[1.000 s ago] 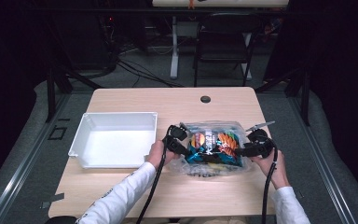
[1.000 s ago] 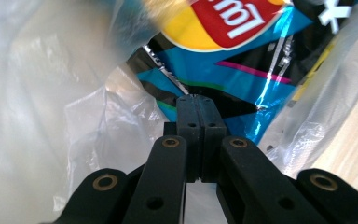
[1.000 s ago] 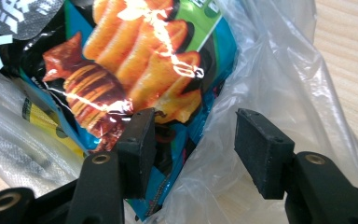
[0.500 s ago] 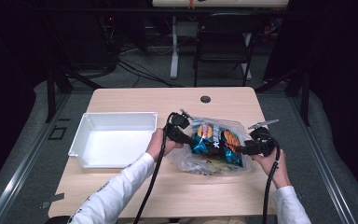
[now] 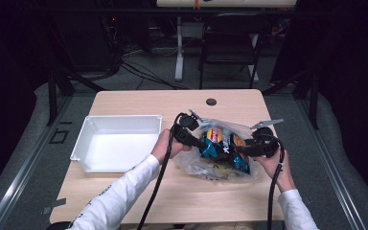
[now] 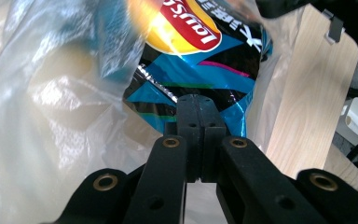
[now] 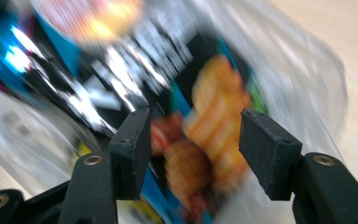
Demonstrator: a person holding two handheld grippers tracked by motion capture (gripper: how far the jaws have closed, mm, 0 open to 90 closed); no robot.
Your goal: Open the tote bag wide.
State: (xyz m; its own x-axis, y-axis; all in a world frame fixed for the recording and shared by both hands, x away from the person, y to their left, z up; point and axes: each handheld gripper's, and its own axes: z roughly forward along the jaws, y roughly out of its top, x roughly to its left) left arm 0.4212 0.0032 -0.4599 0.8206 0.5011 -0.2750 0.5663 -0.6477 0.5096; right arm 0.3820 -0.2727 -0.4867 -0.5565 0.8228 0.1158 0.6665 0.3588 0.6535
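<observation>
Since the earlier frame, the clear plastic bag (image 5: pixel 220 163) has been lifted at its left end, and the snack packets inside have shifted from lying flat to standing tilted. Your left gripper (image 5: pixel 197 142) has its jaws pressed fully together; in the left gripper view (image 6: pixel 200 109) they pinch a fold of the bag film, with a blue and black crisp packet (image 6: pixel 200 60) directly behind it. Your right gripper (image 5: pixel 239 149) sits at the bag's right end. Its jaws have just been opening and now stand apart (image 7: pixel 193 149), pads clear of the film, with an orange-printed packet (image 7: pixel 214 116) visible through the bag between them; that view is blurred. The bag rests on the right half of the light wooden desk (image 5: pixel 139 103) and holds several packets, blue, black and orange. The white rectangular plastic tray (image 5: pixel 88 139) stands on the desk's left half, well apart from the bag.
</observation>
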